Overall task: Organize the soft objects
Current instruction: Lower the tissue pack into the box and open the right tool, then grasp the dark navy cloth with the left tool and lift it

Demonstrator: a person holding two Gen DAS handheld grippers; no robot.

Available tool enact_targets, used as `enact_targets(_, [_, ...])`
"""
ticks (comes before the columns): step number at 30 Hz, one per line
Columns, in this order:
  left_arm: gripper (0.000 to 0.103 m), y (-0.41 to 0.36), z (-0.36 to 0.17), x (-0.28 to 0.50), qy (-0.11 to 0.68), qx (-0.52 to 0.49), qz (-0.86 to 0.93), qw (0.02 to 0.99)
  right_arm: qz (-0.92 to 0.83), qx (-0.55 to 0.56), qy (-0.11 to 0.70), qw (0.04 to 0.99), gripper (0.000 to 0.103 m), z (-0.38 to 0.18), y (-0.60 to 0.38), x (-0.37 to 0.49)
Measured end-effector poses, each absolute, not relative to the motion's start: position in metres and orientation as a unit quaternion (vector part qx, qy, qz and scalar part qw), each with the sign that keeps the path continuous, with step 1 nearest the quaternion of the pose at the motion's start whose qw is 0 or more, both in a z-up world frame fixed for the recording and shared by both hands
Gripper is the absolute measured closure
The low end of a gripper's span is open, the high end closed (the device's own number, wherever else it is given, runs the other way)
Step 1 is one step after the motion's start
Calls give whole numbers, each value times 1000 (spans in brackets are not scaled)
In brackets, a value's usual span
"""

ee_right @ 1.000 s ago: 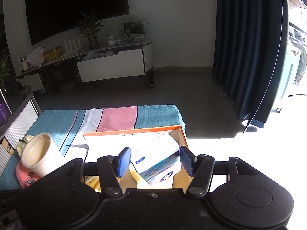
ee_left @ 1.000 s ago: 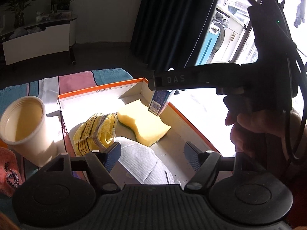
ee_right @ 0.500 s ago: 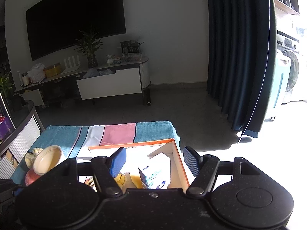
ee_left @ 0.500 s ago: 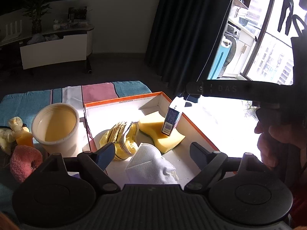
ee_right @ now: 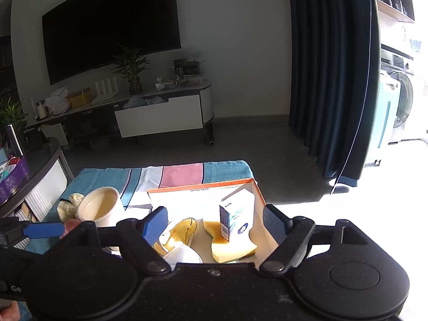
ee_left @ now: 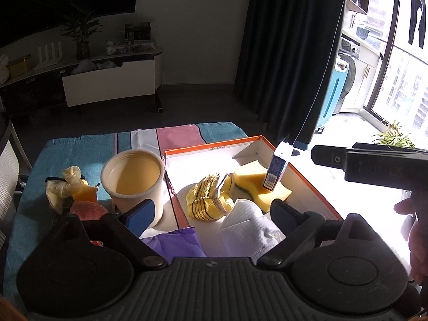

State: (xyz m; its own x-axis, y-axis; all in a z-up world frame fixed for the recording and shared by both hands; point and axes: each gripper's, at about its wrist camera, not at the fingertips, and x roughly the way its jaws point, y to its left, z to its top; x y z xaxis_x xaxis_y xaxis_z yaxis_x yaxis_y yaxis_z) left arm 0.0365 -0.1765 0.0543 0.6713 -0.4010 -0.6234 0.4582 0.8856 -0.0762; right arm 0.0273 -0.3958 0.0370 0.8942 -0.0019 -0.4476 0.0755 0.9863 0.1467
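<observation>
Opening over the orange-edged box (ee_left: 315, 187), both grippers are standing empty: the left gripper (ee_left: 211, 214) is spreading its jaws wide above the white mask (ee_left: 246, 230), with no pad pressing on it, and the right gripper (ee_right: 214, 222) is spreading its jaws too, the small blue-and-white carton (ee_right: 235, 219) standing free beyond them on the yellow sponge (ee_right: 230, 248). The sponge, the yellow striped cloth (ee_left: 208, 198) and the mask are lying together inside the box, so this reads as a release step just finishing. Outside the box, on the striped tablecloth (ee_left: 80, 144), the pink fluffy item (ee_left: 88, 211), a pale crumpled bundle (ee_left: 64, 184) and a purple packet (ee_left: 176, 243) are waiting beside the paper cup (ee_left: 133, 179). The next move is likely calling for the left gripper to be swinging toward that cluster and closing gently on one soft piece without knocking the cup
</observation>
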Motion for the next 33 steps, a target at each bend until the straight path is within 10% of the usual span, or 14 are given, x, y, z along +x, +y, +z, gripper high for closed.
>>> enact_targets(33, [0,-60,58,30,351,27,-39,935,98,54,269,957,10,26,-253,29])
